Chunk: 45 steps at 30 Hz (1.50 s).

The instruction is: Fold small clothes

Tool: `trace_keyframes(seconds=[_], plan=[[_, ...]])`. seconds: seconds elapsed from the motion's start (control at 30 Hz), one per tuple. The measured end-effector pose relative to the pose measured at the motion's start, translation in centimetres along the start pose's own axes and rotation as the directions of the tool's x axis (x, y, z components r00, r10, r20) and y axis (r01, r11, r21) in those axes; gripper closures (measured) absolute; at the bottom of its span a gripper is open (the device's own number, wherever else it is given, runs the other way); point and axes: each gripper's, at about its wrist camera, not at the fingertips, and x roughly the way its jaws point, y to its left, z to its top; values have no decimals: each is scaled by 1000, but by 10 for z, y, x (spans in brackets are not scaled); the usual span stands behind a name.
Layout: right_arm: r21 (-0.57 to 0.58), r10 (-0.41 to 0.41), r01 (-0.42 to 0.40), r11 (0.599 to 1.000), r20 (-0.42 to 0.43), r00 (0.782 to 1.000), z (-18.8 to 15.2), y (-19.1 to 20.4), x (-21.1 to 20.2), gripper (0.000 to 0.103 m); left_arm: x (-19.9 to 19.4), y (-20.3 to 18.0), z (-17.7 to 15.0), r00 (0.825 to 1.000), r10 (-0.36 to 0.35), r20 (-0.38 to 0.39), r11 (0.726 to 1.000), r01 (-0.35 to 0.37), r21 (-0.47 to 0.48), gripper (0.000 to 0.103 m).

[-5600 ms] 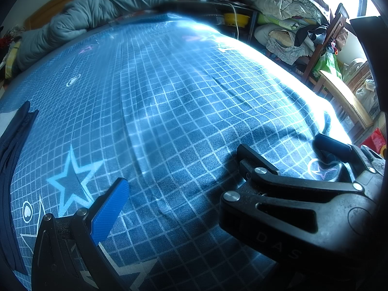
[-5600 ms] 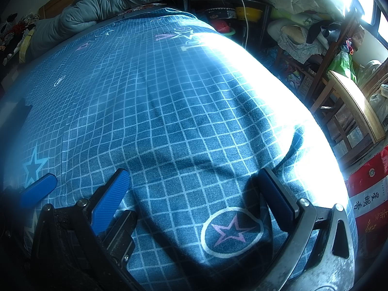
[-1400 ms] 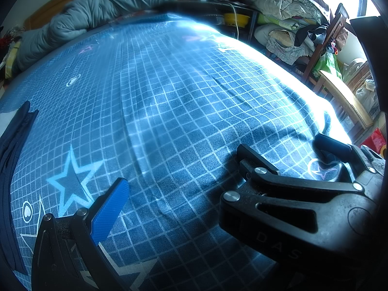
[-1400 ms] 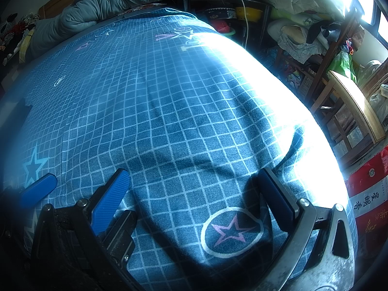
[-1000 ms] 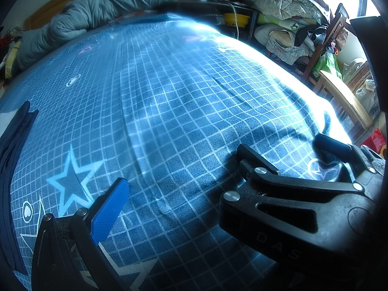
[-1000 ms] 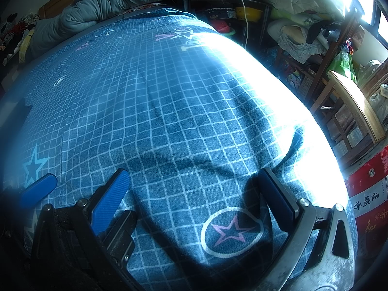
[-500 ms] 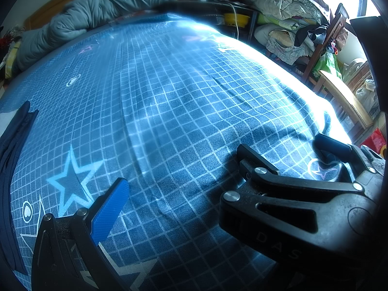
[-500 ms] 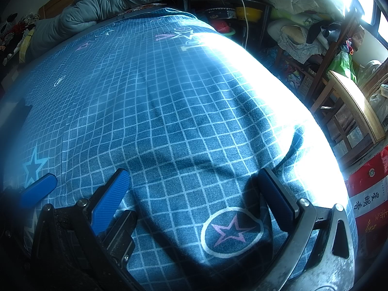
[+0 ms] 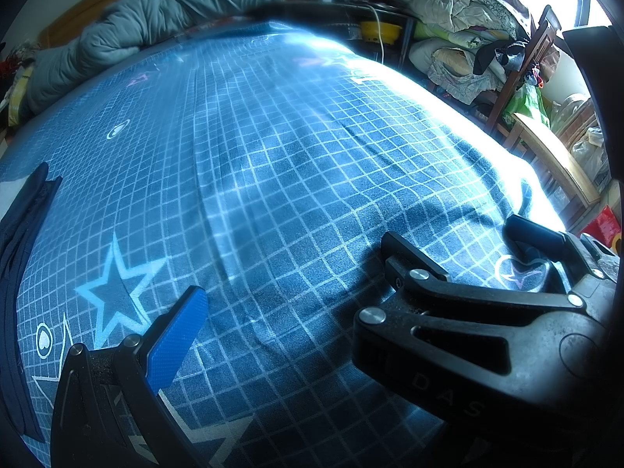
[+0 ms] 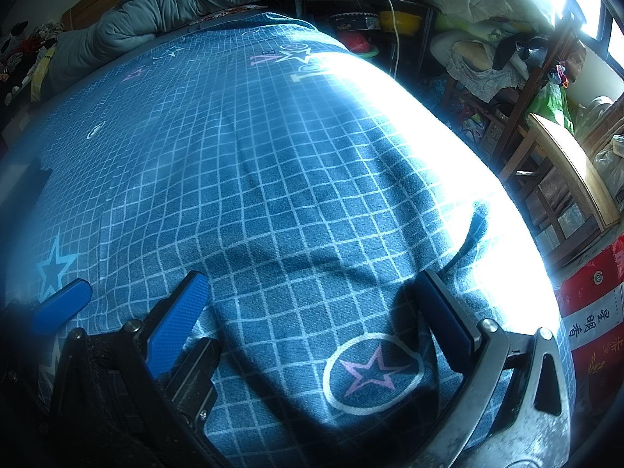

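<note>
Left of the pale blue star (image 9: 113, 292) printed on the checked bed sheet (image 9: 292, 148): dark navy garment (image 9: 17, 257), lying flat along the sheet's edge, only partly in view, touched by neither tool.

Just right of the star: left gripper (image 9: 288, 312), low over the sheet, blue pad (image 9: 177, 339) swung far out, jaws wide, holding nothing; its other finger hard to separate from the black tool beside it.

Further right of the star: right gripper (image 10: 308, 323), also low over the sheet, jaws spread wide, nothing between the pads but bare fabric and a pink star in an oval (image 10: 370, 374).

Far beyond the star, at the head of the bed: rolled grey quilt (image 9: 148, 27). Far right of it, off the bed: wooden chair (image 10: 565, 171) and piled bedding (image 9: 448, 4).
</note>
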Motion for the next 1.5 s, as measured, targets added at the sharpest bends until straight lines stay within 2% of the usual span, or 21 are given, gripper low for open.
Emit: trace_keyframes(seconds=[1.5], plan=[[0,0,0,1000,-3,1000,-1,-2,-2,0,0,0,0,1000,-1,3,1000,1,0,0]])
